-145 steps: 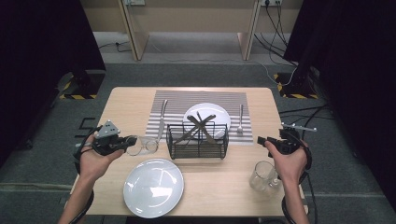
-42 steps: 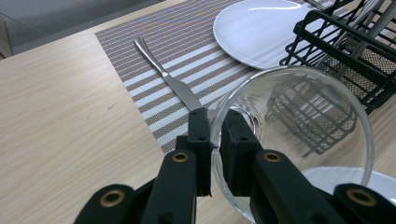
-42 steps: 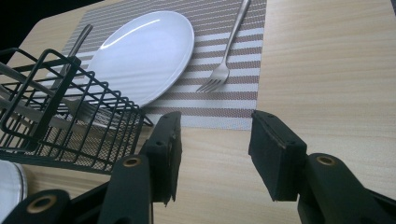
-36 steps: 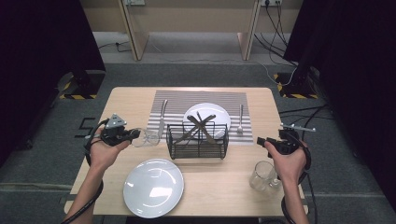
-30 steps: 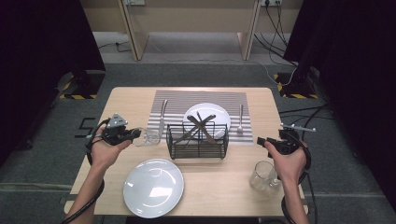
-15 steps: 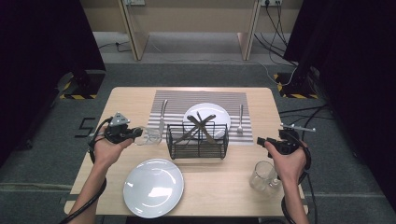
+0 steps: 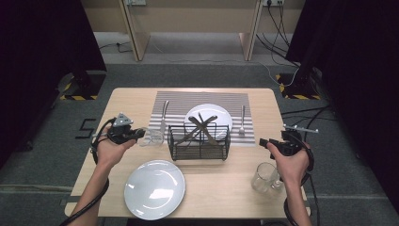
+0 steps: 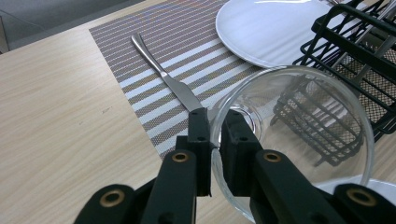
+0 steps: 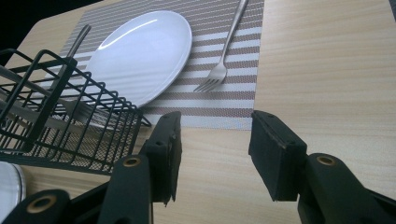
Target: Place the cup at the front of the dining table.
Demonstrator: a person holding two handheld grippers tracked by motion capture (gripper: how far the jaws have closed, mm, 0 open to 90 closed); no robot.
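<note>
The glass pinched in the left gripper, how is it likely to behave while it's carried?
The glass is clear and thin-walled, so probably light but fragile. The left gripper clamps only its rim, one jaw inside and one outside, so the smooth wall may slip or swing. It looks round, so laid down sideways it could roll.

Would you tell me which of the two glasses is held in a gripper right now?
The glass left of the wire basket: the left gripper pinches its rim. The other glass stands free near the table's front right, beside the open right gripper.
</note>
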